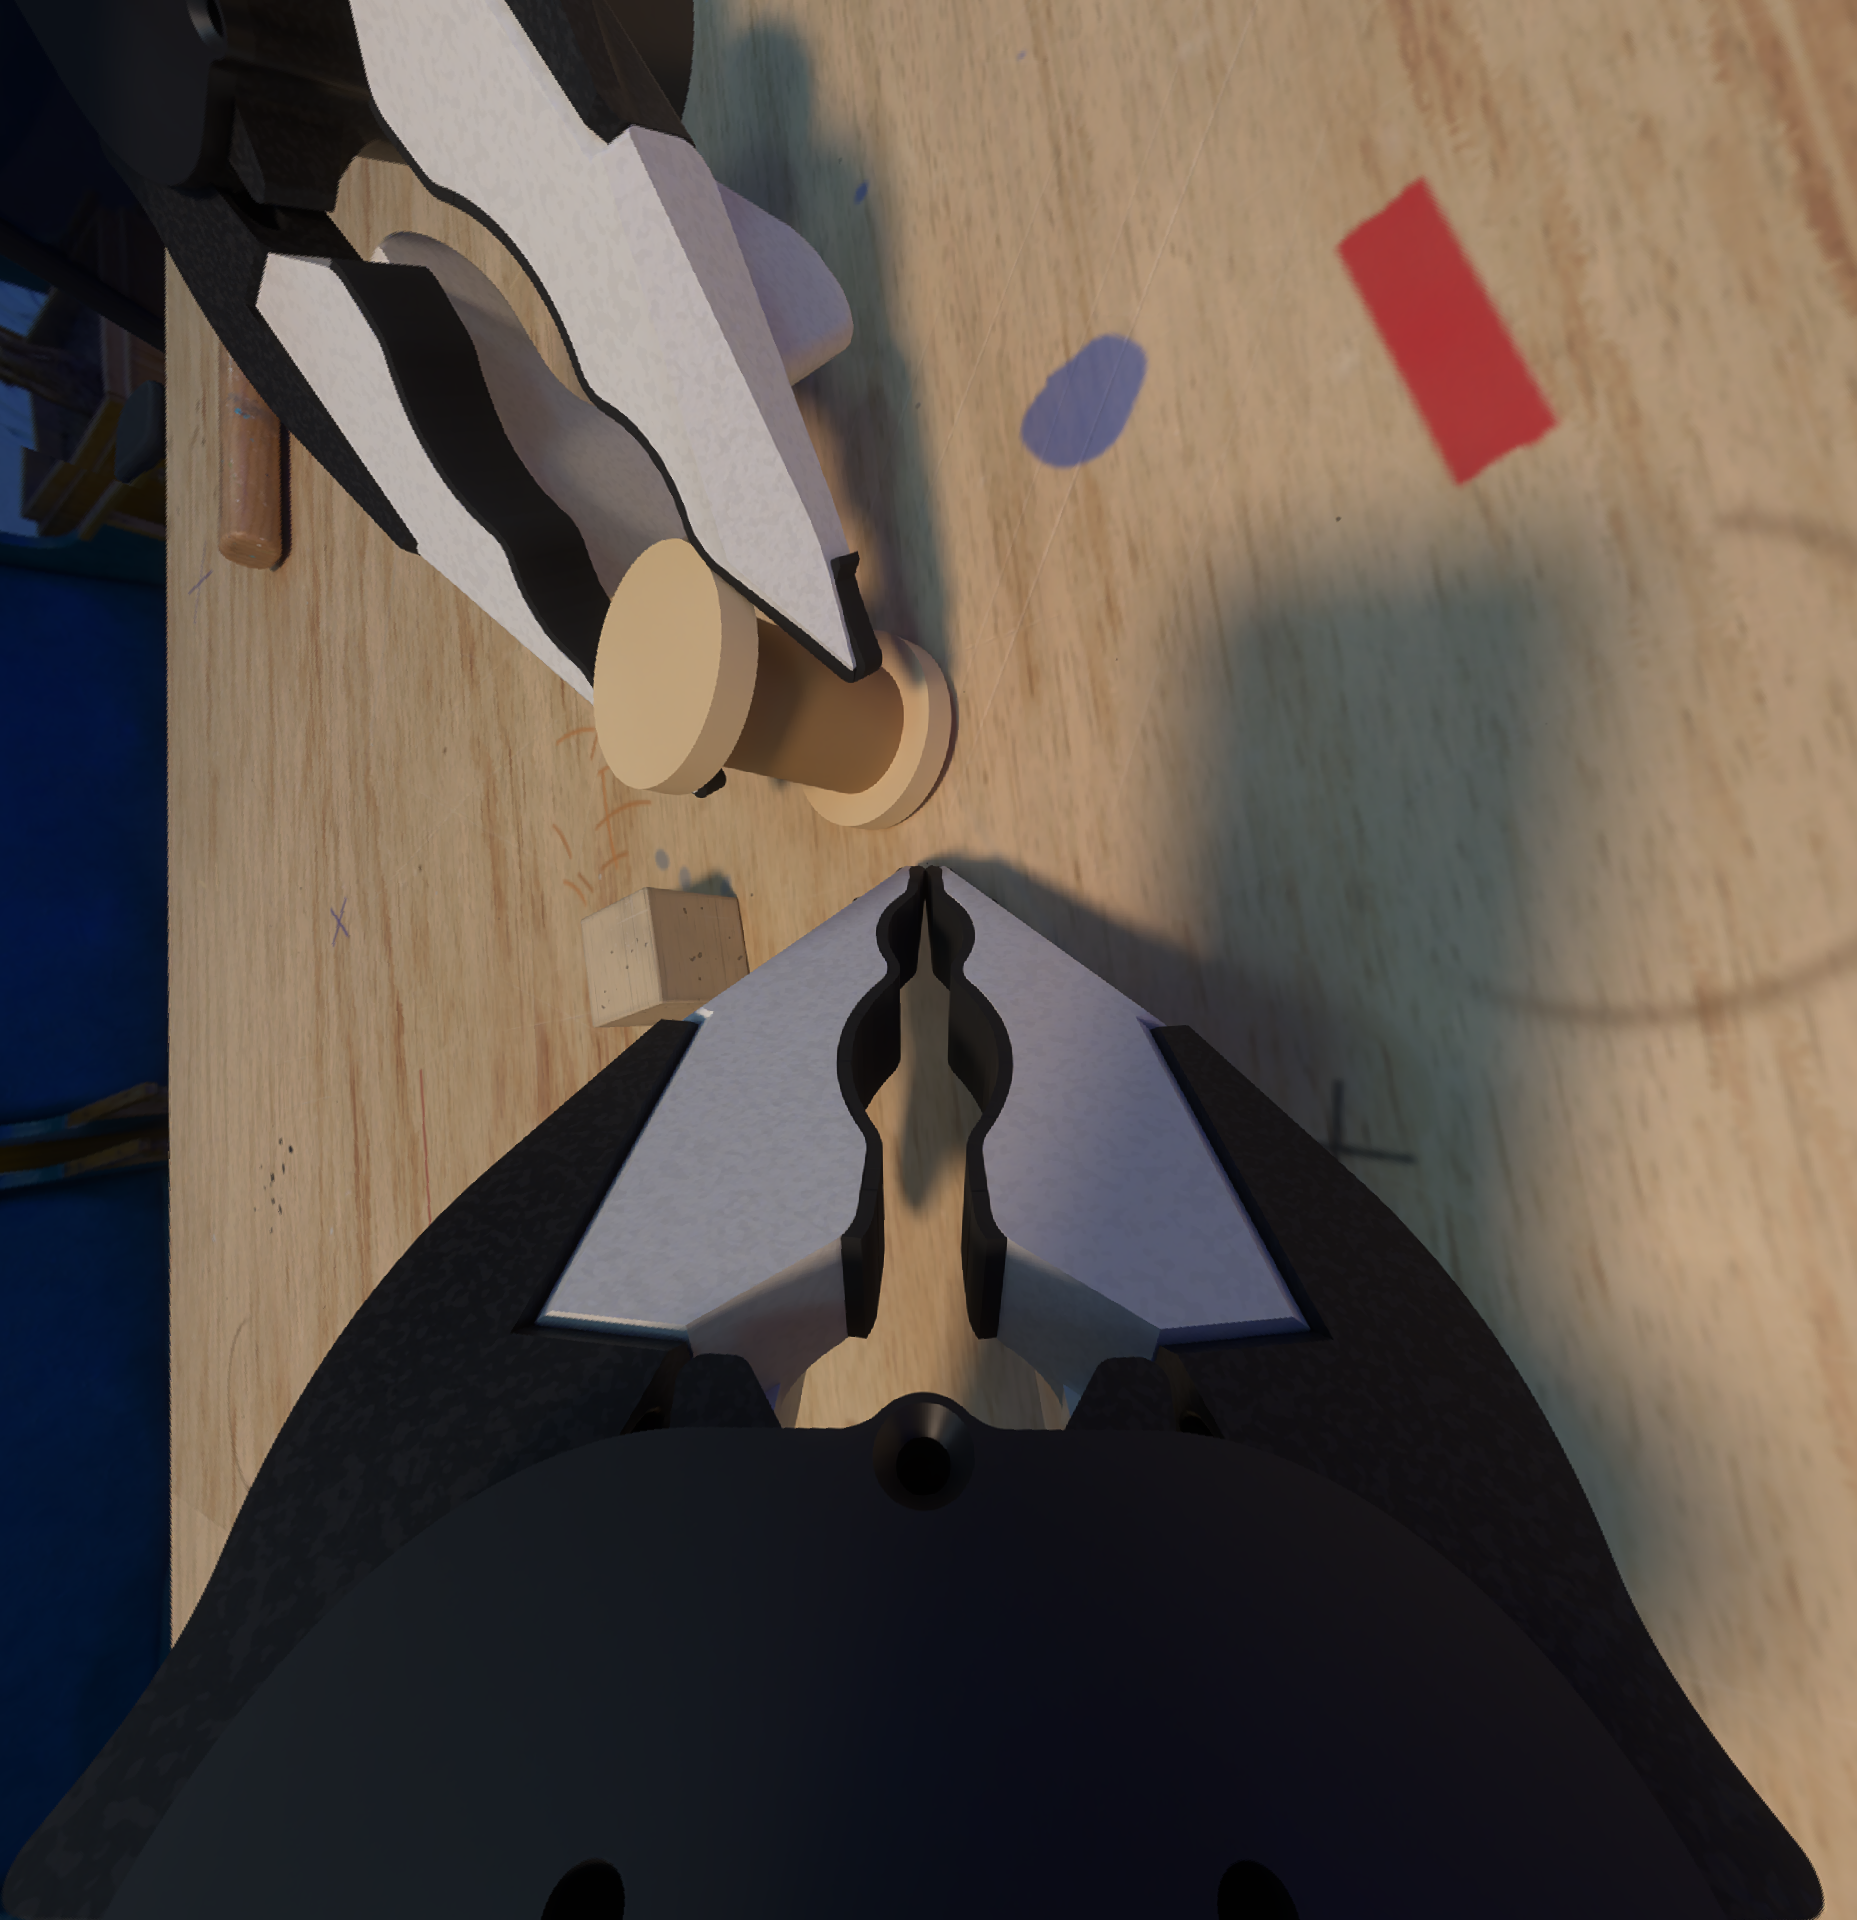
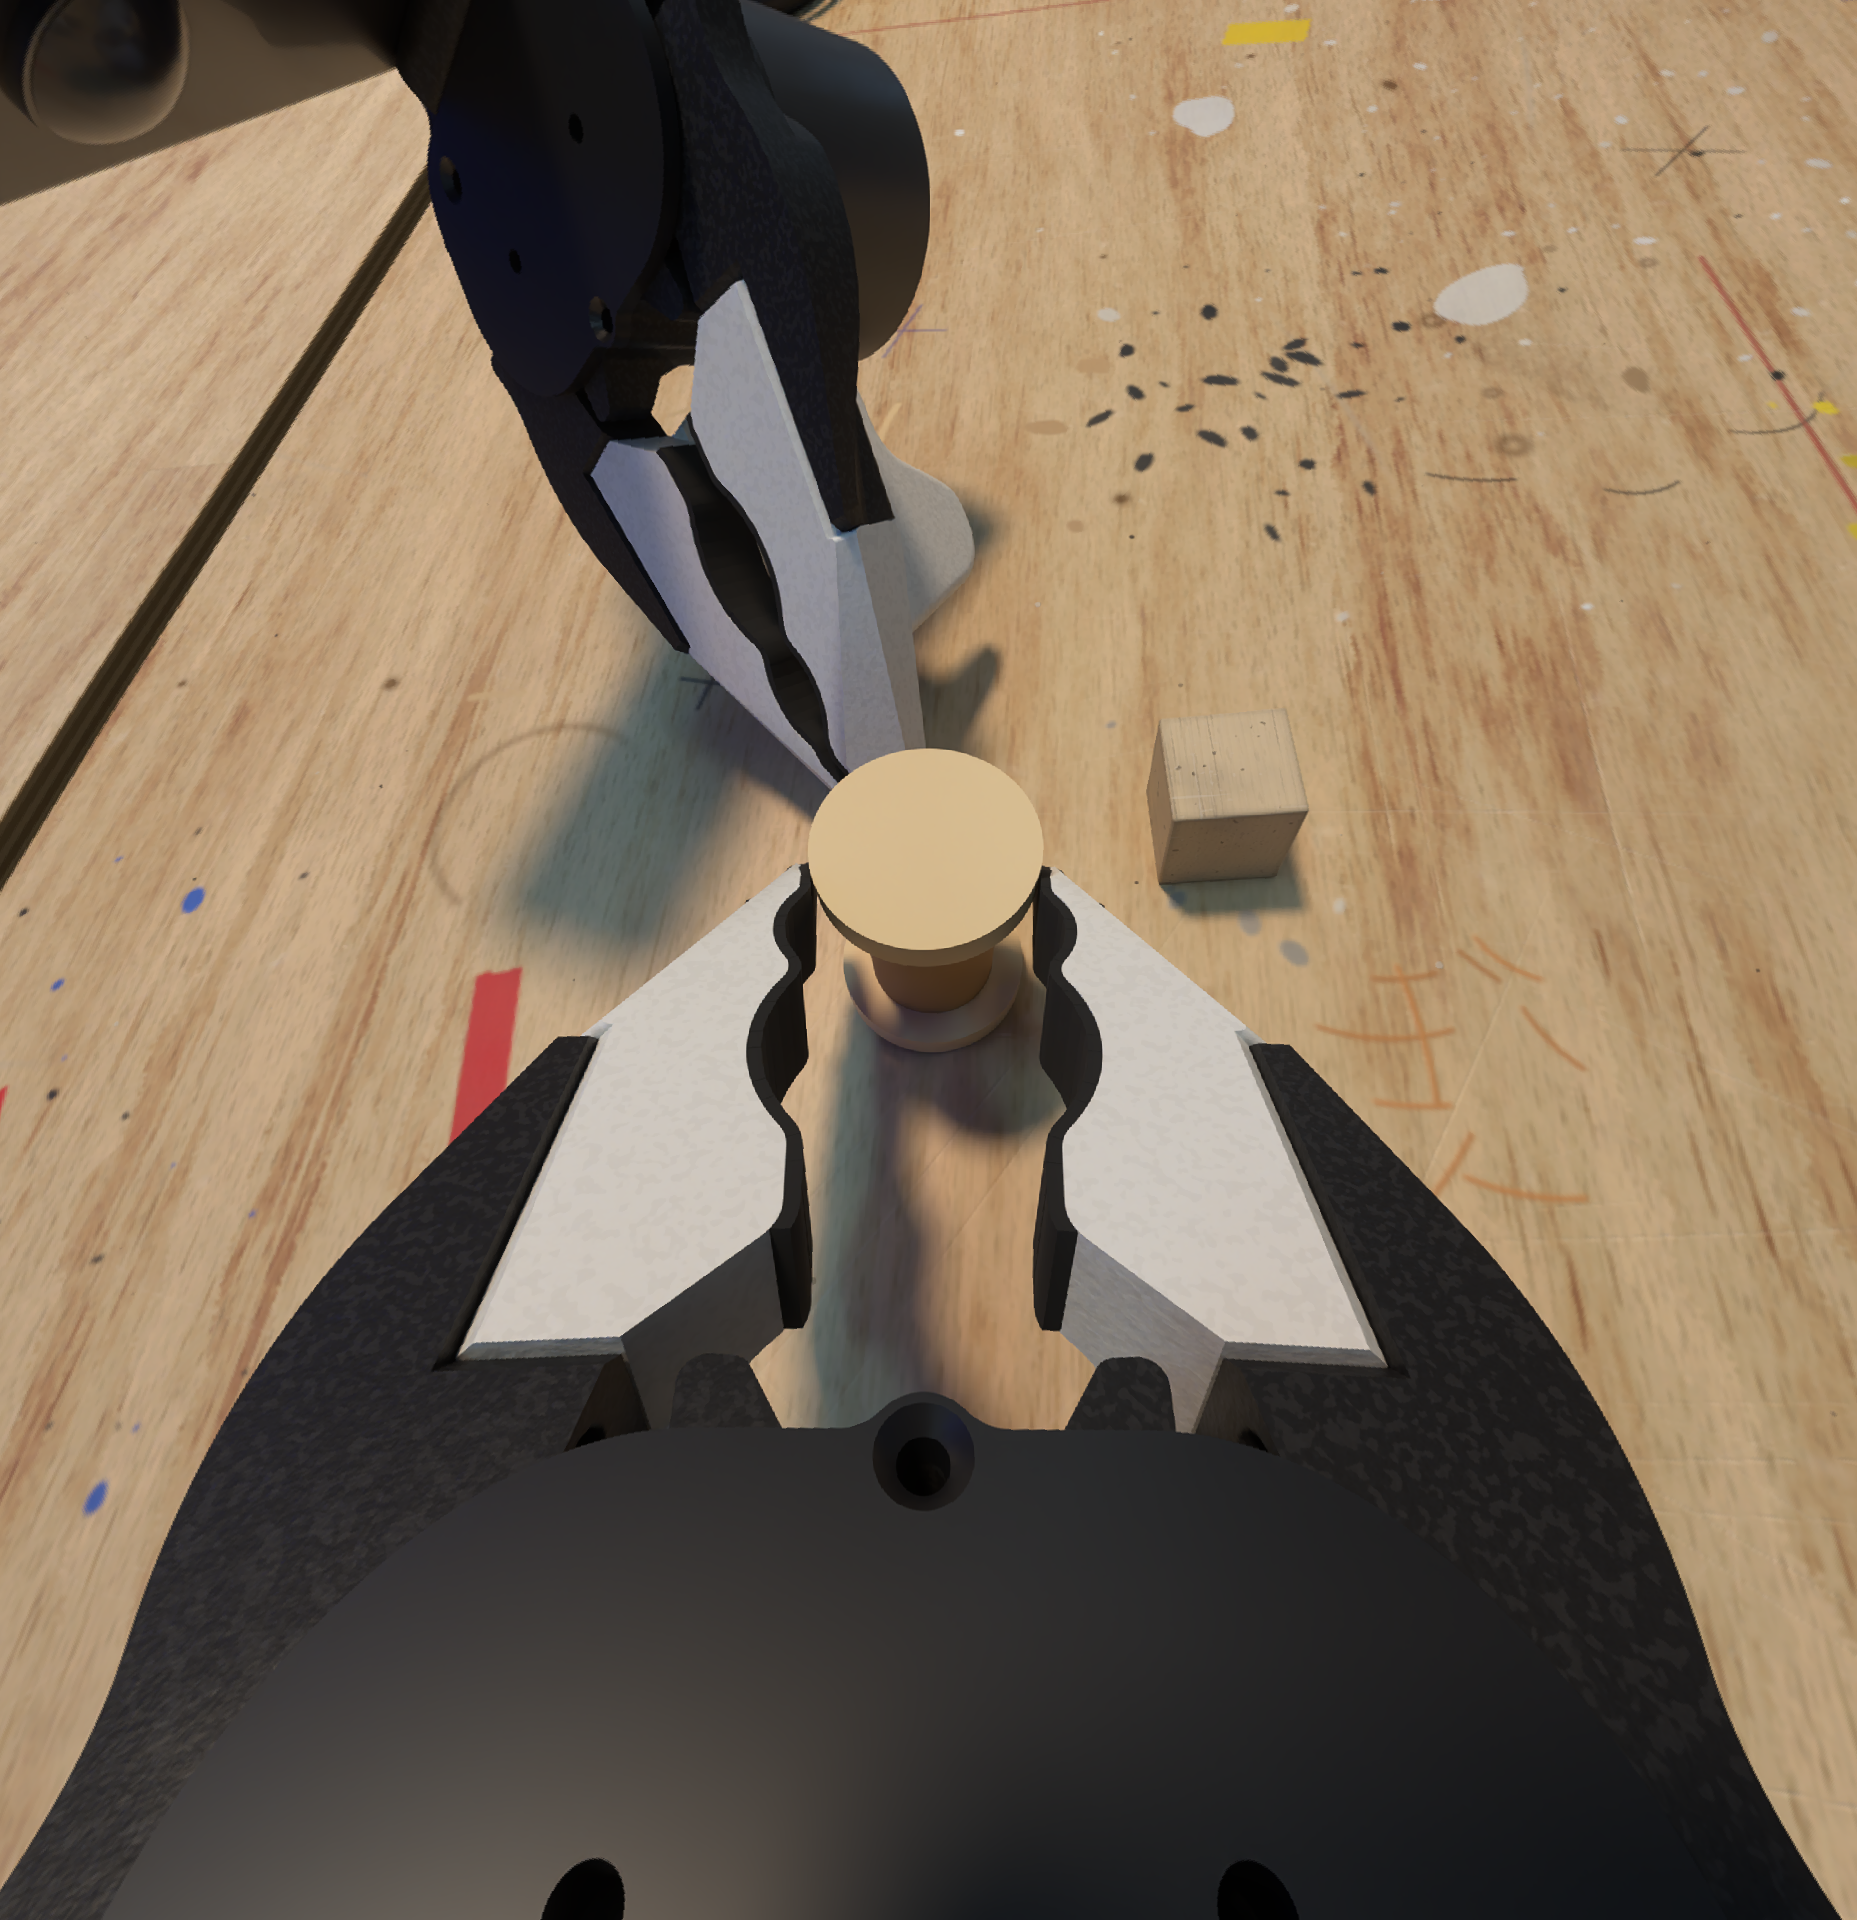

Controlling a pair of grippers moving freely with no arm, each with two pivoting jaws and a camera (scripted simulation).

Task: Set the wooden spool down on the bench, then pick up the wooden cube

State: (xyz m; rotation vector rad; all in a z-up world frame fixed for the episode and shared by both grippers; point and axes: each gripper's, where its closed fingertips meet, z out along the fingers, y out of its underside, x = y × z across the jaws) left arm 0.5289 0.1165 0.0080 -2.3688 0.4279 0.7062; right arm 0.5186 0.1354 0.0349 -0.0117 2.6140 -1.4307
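The wooden spool (image 2: 924, 847) stands upright with its lower flange on the bench (image 2: 1526, 1091). My right gripper (image 2: 924, 878) is closed against the spool's sides, one finger on each side of the top flange. In the left wrist view the spool (image 1: 675, 675) sits between the right gripper's (image 1: 787, 719) fingers. The wooden cube (image 2: 1225, 795) lies free on the bench just right of the spool. My left gripper (image 1: 924, 873) is shut and empty, its tips close to the spool, with the cube (image 1: 664, 956) just to their left. It also shows in the right wrist view (image 2: 836, 774).
The bench's left edge (image 1: 168, 935) drops to a blue floor. A wooden handle (image 1: 251, 468) lies near that edge. A red tape patch (image 1: 1443, 332) and a blue paint blot (image 1: 1085, 400) mark the bench (image 1: 1319, 727). A dark seam (image 2: 176, 561) crosses the bench.
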